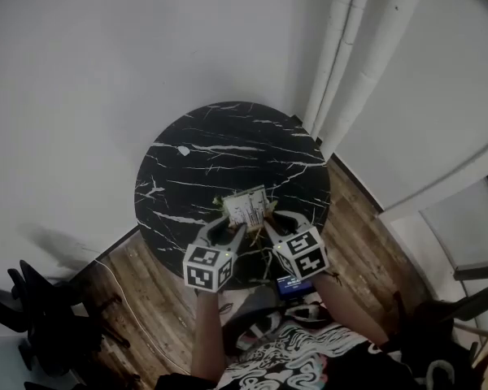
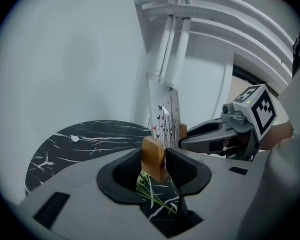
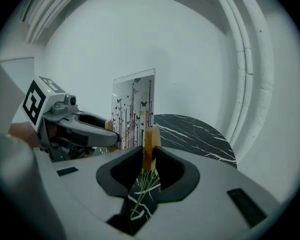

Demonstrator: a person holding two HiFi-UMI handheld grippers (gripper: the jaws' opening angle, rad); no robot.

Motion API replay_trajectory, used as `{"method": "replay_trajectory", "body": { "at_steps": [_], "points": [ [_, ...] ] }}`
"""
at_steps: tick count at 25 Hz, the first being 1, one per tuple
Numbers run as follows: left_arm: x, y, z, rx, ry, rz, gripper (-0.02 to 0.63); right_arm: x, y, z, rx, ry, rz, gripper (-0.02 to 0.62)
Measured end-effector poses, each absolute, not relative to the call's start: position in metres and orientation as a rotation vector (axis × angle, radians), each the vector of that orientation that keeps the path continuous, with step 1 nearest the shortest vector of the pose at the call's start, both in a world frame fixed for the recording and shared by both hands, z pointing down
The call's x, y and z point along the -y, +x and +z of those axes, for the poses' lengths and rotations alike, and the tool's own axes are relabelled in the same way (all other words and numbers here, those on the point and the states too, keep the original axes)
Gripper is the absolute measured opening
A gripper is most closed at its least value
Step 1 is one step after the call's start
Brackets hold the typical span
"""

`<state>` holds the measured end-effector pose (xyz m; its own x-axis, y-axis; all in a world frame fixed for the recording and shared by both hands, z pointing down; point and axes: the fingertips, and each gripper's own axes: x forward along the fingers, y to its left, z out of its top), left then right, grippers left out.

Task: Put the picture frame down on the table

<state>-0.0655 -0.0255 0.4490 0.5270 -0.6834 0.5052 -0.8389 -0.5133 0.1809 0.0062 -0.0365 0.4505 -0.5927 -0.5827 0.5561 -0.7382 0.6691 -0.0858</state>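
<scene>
Both hand-held grippers clamp the picture frame upright over the worktop's near edge.

Head view: the left hand-held gripper point(image 1: 230, 227) and the right hand-held gripper point(image 1: 270, 222) meet at the picture frame point(image 1: 246, 206), above the near part of the round black marbled worktop point(image 1: 211, 149). The print on the frame is too small to read. Left gripper view: its jaws are closed tight on a wooden foot point(image 2: 153, 157) of the frame, whose clear panel shows butterflies on thin stems. Right gripper view: its jaws pinch the other wooden foot point(image 3: 150, 146). I cannot tell whether the feet touch the worktop.
</scene>
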Motion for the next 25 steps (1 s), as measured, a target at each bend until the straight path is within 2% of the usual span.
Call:
{"method": "replay_trajectory", "body": {
  "at_steps": [13, 25],
  "points": [
    [0.098, -0.106, 0.468, 1.157, 2.378, 0.509, 0.163, 0.102, -0.033, 0.471, 2.338, 1.047, 0.538, 0.084],
    [0.115, -0.097, 0.471, 1.063, 2.44, 0.483, 0.163, 0.113, -0.023, 0.474, 2.313, 1.127, 0.575, 0.083]
  ]
}}
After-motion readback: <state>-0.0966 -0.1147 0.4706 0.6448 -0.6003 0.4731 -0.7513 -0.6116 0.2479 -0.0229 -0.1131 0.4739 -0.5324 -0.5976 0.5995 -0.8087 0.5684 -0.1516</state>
